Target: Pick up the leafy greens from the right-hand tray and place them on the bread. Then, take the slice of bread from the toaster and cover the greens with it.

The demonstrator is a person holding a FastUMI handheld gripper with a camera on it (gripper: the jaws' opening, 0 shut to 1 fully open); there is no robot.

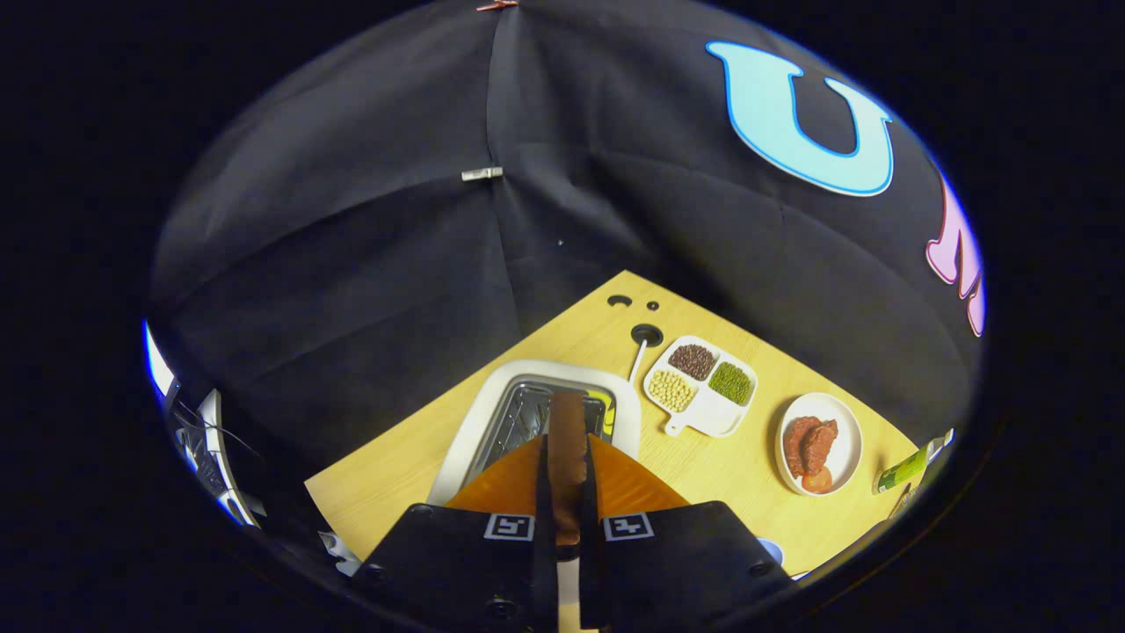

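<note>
My hand-held gripper (567, 492) is clamped edge-on across a thin brown-crusted slice of toasted bread (568, 440), held above the white slot toaster (475, 422) on the wooden surface (721, 457); light, stiff, crumbly, so I judge gentle mid-edge pressure suits.

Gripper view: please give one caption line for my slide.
Gripper shut on a bread slice held edge-on above the white toaster.
</note>
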